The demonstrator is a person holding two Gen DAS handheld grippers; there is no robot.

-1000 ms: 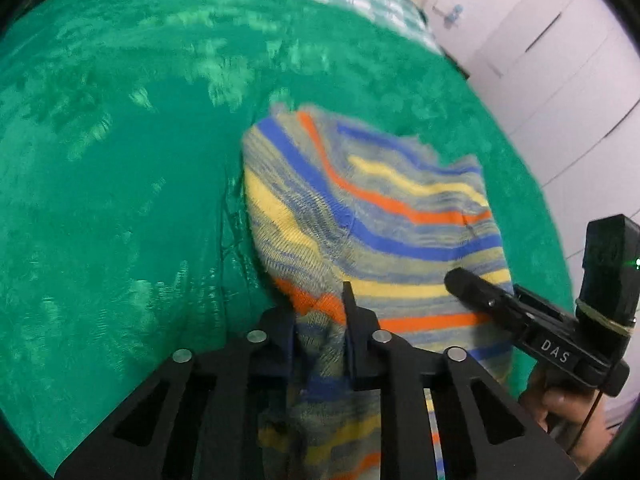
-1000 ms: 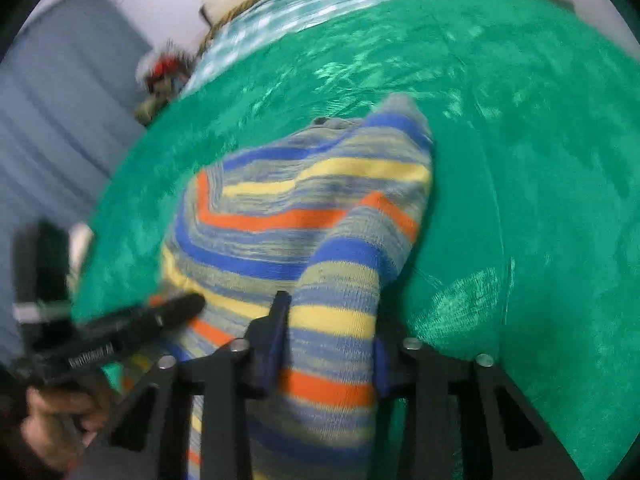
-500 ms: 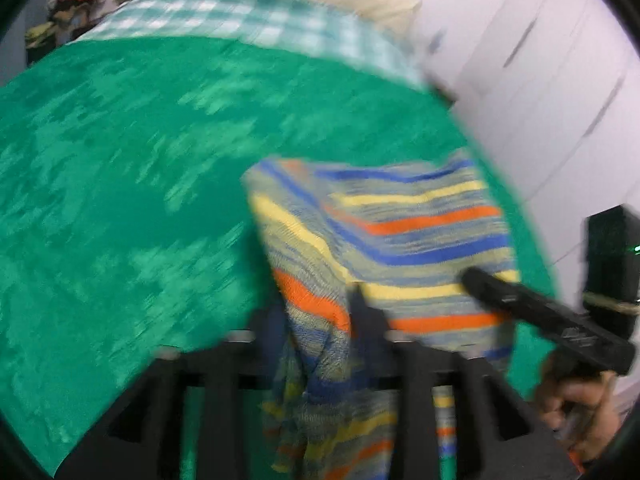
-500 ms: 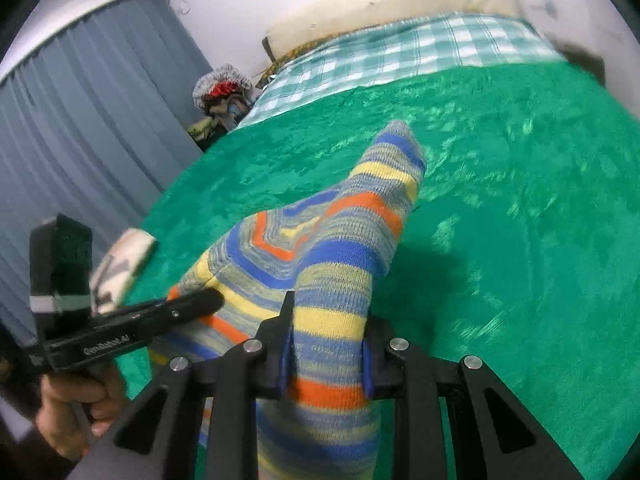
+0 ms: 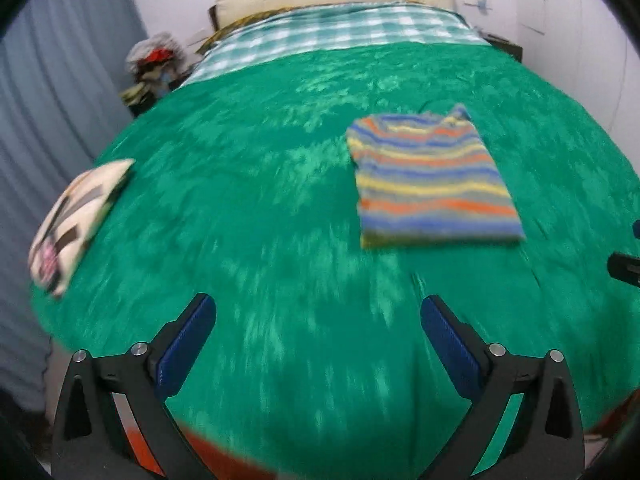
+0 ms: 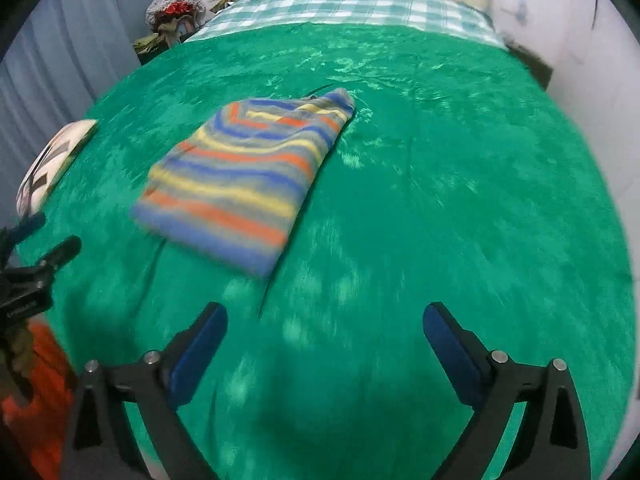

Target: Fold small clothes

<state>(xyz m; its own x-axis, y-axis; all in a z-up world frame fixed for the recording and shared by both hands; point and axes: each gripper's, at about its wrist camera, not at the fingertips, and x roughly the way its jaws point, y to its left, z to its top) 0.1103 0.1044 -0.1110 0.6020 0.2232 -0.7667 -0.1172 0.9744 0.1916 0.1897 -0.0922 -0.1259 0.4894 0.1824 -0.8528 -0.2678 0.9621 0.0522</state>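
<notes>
Striped sweater [image 5: 432,178] folded into a neat rectangle, flat on the green blanket [image 5: 260,240], at about one o'clock from the left claw [image 5: 318,332] in the left wrist view and at about eleven o'clock from the right claw [image 6: 325,338] in the right wrist view. Well apart from both claws; no cloth between either pair of blue pads [image 5: 188,344]. Left jaws spread wide and opening, nothing but blanket between them. Right jaws likewise wide and opening, empty too. Left claw also glimpsed at nine o'clock at the edge of the right wrist view [image 6: 44,240], clear of the sweater.

Judged from how things lie: this garment done, edges squared, neck end turned toward the checked sheet [image 5: 340,36] at twelve o'clock (some blur along the near edge, so fine creases not readable). A second pale folded piece [image 5: 76,220] near the blanket's edge at nine o'clock, looking finished as well, though too blurred to be sure. No unfolded small clothes visible on the blanket. A heap of clothes [image 6: 172,14] beside the bed at eleven o'clock; whether part of the job, cannot tell. Likely left: fetching the next piece, if any.
</notes>
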